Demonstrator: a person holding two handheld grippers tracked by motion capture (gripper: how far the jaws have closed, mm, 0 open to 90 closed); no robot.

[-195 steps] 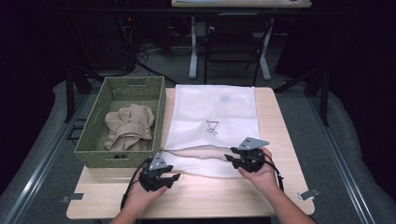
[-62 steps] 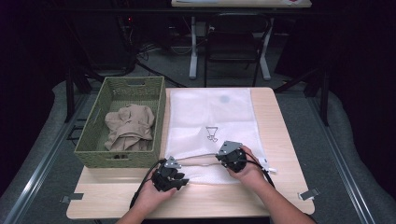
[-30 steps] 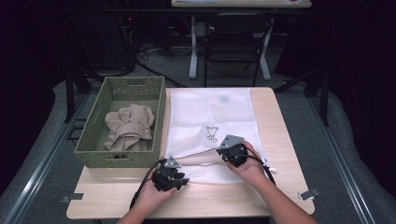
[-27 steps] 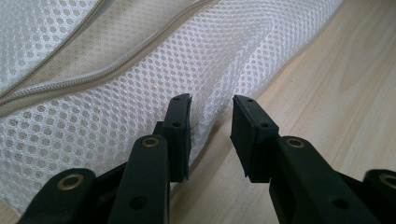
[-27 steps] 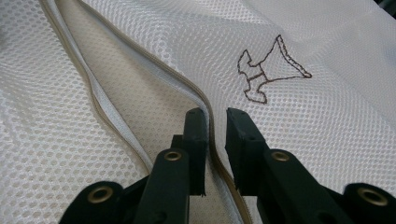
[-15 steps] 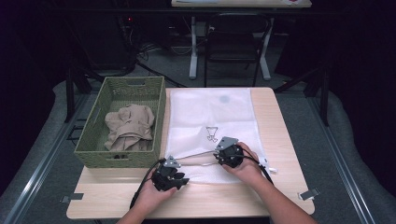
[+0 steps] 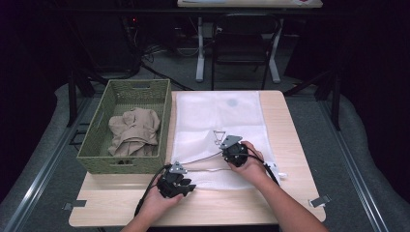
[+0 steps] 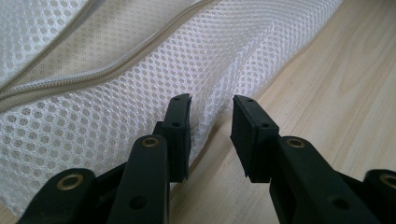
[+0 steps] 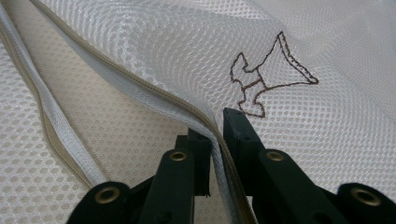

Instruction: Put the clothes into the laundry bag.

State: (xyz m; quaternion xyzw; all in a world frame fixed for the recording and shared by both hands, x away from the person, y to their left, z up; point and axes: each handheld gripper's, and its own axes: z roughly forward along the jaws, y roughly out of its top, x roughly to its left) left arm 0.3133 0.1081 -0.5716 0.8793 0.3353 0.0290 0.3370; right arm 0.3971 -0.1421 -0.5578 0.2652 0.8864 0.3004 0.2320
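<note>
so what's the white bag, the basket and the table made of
White bag: looks like synthetic mesh, matte, with small regular holes and a zipper along the opening. Basket: woven, olive green, maybe wicker or paper rope. Table: pale wood grain, smooth; could be laminate.

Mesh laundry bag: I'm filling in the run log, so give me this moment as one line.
right gripper shut on mesh laundry bag zipper edge | left gripper at bag's near edge, grip unclear | clothes in basket
</note>
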